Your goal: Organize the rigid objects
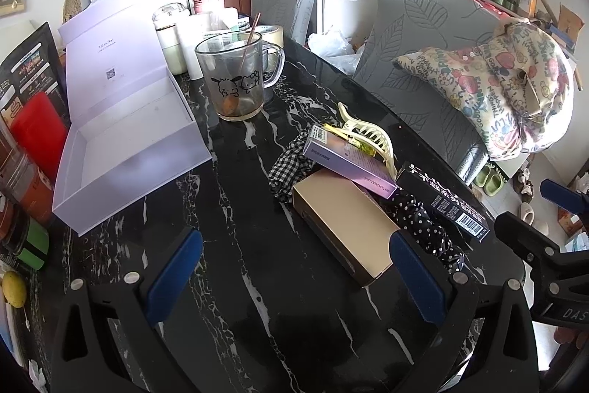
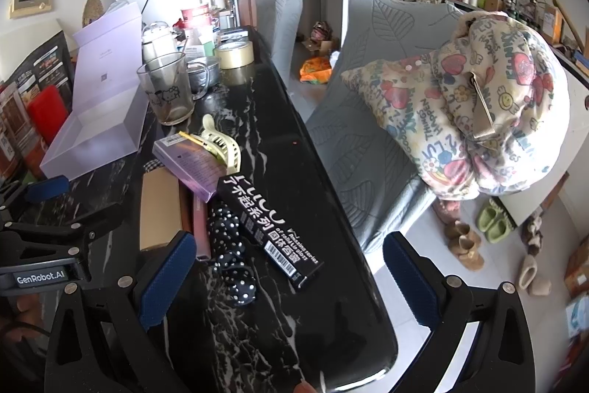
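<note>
A pile sits on the black marble table: a gold box, a purple contact-lens box leaning on it, a cream hair claw, a long black lip-gloss box, a checked scrunchie and a polka-dot scrunchie. An open white gift box stands empty to the left. My left gripper is open just before the gold box. My right gripper is open above the table edge, near the lip-gloss box and the polka-dot scrunchie.
A glass mug with a stir stick stands behind the pile, beside a tape roll and bottles. Packets line the left wall side. Grey covered chairs and a patterned bundle stand right of the table.
</note>
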A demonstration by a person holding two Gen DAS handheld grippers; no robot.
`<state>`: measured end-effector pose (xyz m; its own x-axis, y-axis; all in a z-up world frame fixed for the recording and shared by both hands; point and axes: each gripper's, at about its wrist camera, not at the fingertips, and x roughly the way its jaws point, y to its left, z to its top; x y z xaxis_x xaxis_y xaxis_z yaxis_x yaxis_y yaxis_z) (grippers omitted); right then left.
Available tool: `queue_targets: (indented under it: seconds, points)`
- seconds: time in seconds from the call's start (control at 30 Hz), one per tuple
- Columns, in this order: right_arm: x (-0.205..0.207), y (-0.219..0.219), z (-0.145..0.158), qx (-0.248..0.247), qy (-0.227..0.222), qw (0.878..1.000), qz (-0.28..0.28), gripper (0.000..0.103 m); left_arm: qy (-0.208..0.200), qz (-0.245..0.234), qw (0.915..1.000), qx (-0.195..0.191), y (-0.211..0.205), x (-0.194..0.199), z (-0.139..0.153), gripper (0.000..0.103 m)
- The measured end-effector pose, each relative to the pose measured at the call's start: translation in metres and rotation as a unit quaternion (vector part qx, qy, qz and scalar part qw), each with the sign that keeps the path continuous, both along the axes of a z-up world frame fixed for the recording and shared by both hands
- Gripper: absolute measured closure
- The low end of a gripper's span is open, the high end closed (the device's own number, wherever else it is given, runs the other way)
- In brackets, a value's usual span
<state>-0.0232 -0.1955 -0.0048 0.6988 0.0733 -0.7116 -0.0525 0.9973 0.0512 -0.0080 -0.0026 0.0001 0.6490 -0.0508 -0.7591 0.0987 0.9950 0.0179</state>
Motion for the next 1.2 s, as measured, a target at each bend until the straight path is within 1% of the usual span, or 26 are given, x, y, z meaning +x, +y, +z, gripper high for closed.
queue_targets:
  seconds: [0.53,0.77,1.03,1.2]
  points:
    - [-0.002,-0.005,-0.001,0.003,0.0,1.0,-0.008,0.0,-0.003,-0.004,1.0,0.003,-0.004,-0.003,-0.001,0.0]
    - [-0.001,-0.006,-0.006,0.007,0.002,1.0,-0.009,0.0,0.009,0.007,0.9999,-0.01,0.002,-0.003,-0.009,0.0]
    - [-0.003,-0.006,-0.019,0.012,0.007,1.0,0.0,0.0,0.029,0.0,0.9993,-0.023,0.003,-0.001,-0.021,0.0]
    - [0.0,-0.011,-0.029,0.023,0.014,1.0,-0.002,0.0,0.036,-0.008,0.9983,-0.045,-0.002,0.004,-0.024,0.0]
